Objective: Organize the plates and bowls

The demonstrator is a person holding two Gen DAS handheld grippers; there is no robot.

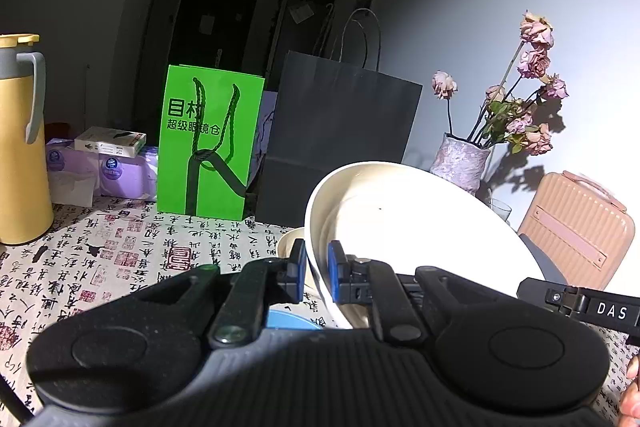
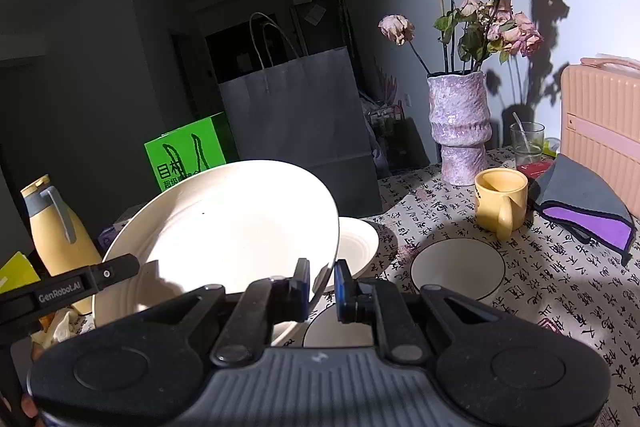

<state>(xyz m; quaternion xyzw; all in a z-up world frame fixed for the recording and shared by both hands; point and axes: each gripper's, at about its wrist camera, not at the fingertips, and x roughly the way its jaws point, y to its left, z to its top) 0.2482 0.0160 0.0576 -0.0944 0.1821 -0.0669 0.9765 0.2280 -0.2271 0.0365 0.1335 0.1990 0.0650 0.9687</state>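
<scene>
You hold the large plate point(image 2: 224, 227) tilted, both the left gripper point(image 1: 317, 273) and right gripper point(image 2: 322, 287) clenched on its rim; the smaller plate point(image 2: 358, 247) lies just beyond it, center frame

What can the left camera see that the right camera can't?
Only the left view shows the tissue packs and the box on them. Only the right view shows the mug, glass, cloth and two dark-rimmed bowls. Both show the big plate gripped by both tongs, the green bag, vase and thermos.
</scene>
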